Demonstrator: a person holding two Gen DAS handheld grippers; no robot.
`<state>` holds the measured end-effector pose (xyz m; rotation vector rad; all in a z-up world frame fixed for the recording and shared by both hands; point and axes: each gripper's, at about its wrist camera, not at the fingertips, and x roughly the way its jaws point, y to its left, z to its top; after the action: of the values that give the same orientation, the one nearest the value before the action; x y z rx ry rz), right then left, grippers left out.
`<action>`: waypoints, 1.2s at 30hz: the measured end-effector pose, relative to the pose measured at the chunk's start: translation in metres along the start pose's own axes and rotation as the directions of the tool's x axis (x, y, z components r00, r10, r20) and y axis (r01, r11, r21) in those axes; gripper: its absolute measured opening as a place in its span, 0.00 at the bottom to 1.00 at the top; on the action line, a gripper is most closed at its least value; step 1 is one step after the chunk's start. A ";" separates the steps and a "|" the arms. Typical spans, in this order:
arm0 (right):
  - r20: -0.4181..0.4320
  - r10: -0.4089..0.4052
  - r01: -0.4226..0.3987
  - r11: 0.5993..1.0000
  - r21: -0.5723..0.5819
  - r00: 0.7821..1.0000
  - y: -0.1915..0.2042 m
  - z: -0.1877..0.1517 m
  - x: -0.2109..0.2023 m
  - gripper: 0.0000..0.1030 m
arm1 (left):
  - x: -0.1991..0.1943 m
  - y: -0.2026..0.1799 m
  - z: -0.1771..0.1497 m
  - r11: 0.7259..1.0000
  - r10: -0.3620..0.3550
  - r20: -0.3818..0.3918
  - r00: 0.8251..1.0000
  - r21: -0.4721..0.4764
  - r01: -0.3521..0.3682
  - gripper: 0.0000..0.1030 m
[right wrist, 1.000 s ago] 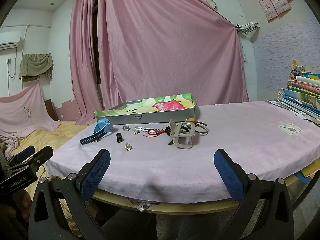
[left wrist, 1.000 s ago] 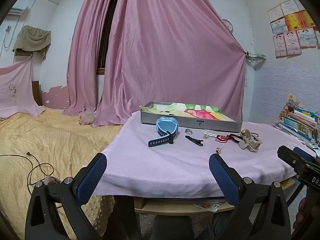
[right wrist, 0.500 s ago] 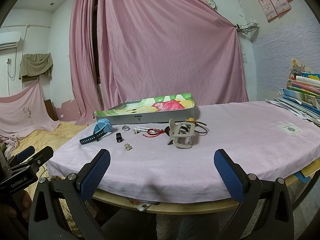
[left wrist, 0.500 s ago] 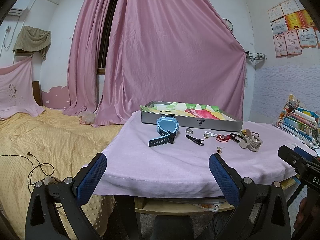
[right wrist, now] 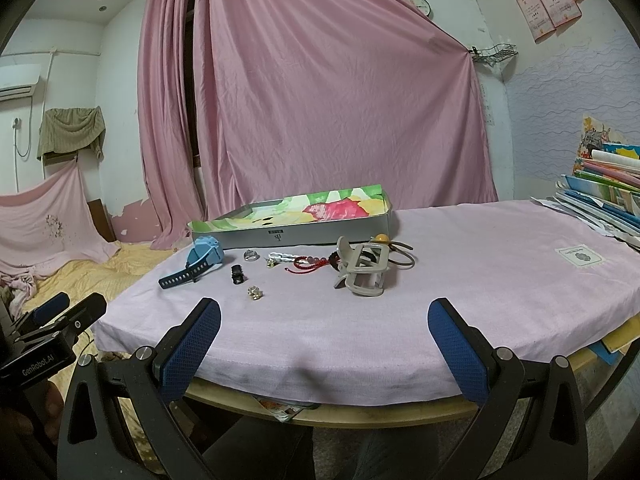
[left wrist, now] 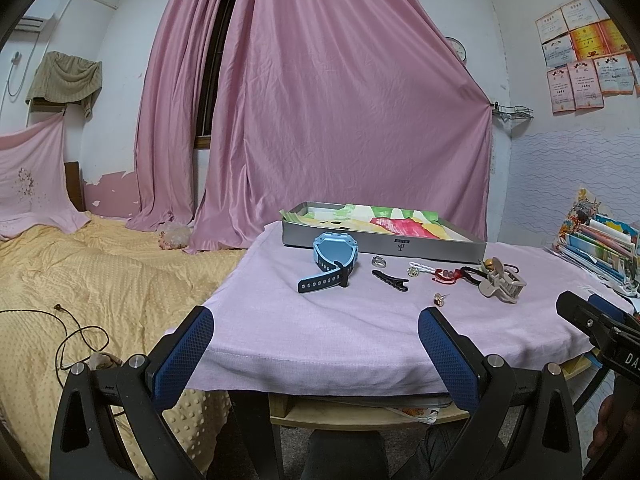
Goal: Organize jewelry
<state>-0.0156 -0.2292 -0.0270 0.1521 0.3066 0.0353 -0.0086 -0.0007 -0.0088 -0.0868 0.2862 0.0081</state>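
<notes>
Both grippers' jaws gape wide before the paper-lined tray (right wrist: 320,231), jewelry (right wrist: 296,264) lying outside it.

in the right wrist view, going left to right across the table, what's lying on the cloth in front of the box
Watch → black clip → ring → earring → white pin → red bracelet → beige hair claw. The hair ties behind the hair claw overlap it, so they are left out.
</notes>
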 end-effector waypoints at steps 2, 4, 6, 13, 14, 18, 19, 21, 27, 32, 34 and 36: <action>-0.001 0.000 0.000 1.000 0.000 1.000 0.001 0.000 -0.001 0.99 | 0.005 -0.001 0.007 1.000 -0.001 -0.002 1.000 0.001 0.001 1.00; -0.001 0.000 0.000 1.000 0.003 1.000 -0.003 0.000 0.002 0.99 | 0.004 -0.001 0.006 1.000 -0.002 -0.003 1.000 0.001 0.002 1.00; -0.001 0.000 0.000 1.000 0.002 1.000 -0.002 0.000 0.001 0.99 | 0.004 -0.001 0.004 1.000 -0.002 -0.002 1.000 0.001 0.002 1.00; -0.003 0.000 0.000 1.000 0.004 1.000 0.000 0.000 0.000 0.99 | 0.004 -0.001 0.006 1.000 0.000 -0.003 1.000 0.001 0.000 1.00; -0.002 0.000 0.000 1.000 0.004 1.000 0.001 0.000 0.000 0.99 | 0.004 -0.001 0.005 1.000 0.000 -0.002 1.000 0.001 0.000 1.00; -0.001 0.001 -0.001 1.000 0.003 1.000 0.002 0.000 -0.002 0.99 | 0.002 -0.002 0.003 1.000 0.000 -0.002 1.000 0.002 0.000 1.00; -0.001 0.001 -0.001 1.000 0.003 1.000 0.003 0.000 -0.003 0.99 | 0.002 -0.003 0.002 1.000 0.000 -0.001 1.000 0.002 0.000 1.00; -0.002 0.001 -0.001 1.000 0.004 1.000 0.004 -0.001 -0.004 0.99 | 0.005 -0.001 0.007 1.000 -0.001 -0.003 1.000 0.001 0.001 1.00; -0.003 0.000 0.000 1.000 0.005 1.000 0.000 0.000 0.001 0.99 | 0.005 -0.001 0.007 1.000 -0.001 -0.003 1.000 0.001 0.001 1.00; -0.003 0.000 0.000 1.000 0.005 1.000 0.000 0.000 0.001 0.99 | 0.005 -0.001 0.007 1.000 -0.001 -0.004 1.000 0.001 0.001 1.00; -0.003 0.000 0.000 1.000 0.005 1.000 0.000 0.000 0.001 0.99 | 0.005 -0.001 0.007 1.000 -0.001 -0.004 1.000 0.001 0.001 1.00; -0.003 0.000 0.000 1.000 0.005 1.000 0.000 0.000 0.001 0.99 | 0.005 -0.001 0.007 1.000 0.000 -0.005 1.000 0.001 0.000 1.00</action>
<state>-0.0148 -0.2290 -0.0276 0.1572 0.3100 0.0348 -0.0017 -0.0008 -0.0034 -0.0860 0.2910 0.0073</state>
